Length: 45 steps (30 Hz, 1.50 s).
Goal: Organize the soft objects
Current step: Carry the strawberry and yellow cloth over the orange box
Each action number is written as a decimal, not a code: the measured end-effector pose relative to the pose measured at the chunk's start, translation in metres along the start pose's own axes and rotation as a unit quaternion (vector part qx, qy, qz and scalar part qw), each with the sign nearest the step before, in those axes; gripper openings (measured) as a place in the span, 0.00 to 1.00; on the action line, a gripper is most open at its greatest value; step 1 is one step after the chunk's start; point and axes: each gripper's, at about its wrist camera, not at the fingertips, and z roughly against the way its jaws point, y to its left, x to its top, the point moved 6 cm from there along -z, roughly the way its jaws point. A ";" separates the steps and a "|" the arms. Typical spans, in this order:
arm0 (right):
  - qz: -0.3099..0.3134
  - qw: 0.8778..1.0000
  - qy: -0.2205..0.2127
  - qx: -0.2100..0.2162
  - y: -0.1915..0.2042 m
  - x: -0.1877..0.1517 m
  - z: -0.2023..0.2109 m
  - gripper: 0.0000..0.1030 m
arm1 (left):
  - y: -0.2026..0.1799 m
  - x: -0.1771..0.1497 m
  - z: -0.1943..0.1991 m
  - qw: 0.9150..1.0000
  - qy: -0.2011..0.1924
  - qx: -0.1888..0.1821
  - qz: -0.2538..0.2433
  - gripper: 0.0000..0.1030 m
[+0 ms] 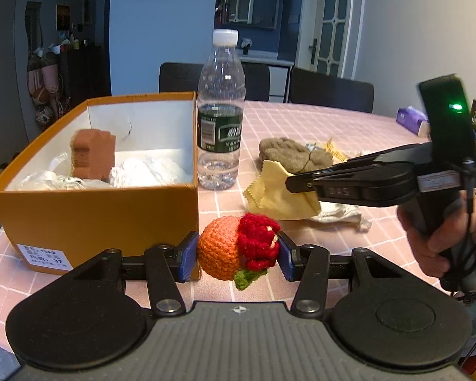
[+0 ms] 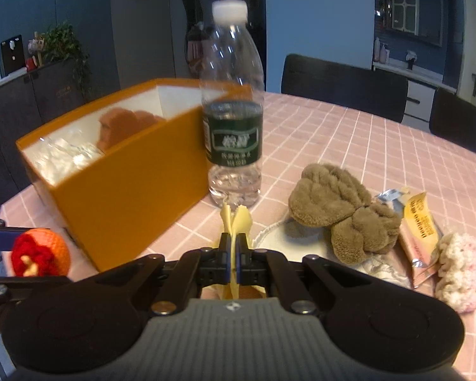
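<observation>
My left gripper (image 1: 238,255) is shut on an orange and red crocheted toy (image 1: 234,250) and holds it by the front right corner of the orange box (image 1: 95,212); the toy also shows in the right wrist view (image 2: 39,252). My right gripper (image 2: 234,254) is shut on a yellow cloth (image 2: 234,222), which it holds above the table; the cloth also shows in the left wrist view (image 1: 279,193). The box (image 2: 127,187) holds a brown sponge (image 1: 92,157) and white crumpled material (image 1: 149,170). A brown fluffy cloth (image 2: 339,209) lies on the table.
A water bottle (image 1: 220,111) stands beside the box's right wall. A white cloth (image 1: 342,217), a snack packet (image 2: 419,231) and a pink and cream knitted piece (image 2: 460,270) lie on the pink checked tablecloth (image 2: 365,139). A purple tissue pack (image 1: 411,119) and dark chairs (image 1: 330,90) stand beyond.
</observation>
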 end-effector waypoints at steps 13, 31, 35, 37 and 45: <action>0.041 0.996 -0.066 0.049 0.042 0.055 0.087 0.00 | 0.026 0.041 0.045 0.997 -0.054 0.011 -0.057 0.56; 0.183 0.983 -0.023 0.009 0.105 0.151 -0.001 0.00 | 0.061 0.103 -0.026 0.968 -0.025 0.023 -0.249 0.56; 0.229 0.973 0.007 -0.008 0.110 0.162 -0.036 0.00 | 0.065 0.098 -0.057 0.950 0.001 0.028 -0.311 0.56; 0.248 0.968 0.019 -0.009 0.111 0.164 -0.052 0.00 | 0.068 0.096 -0.068 0.941 0.008 0.027 -0.337 0.56; 0.321 0.945 0.063 -0.009 0.110 0.168 -0.099 0.00 | 0.084 0.096 -0.104 0.920 0.023 0.006 -0.392 0.57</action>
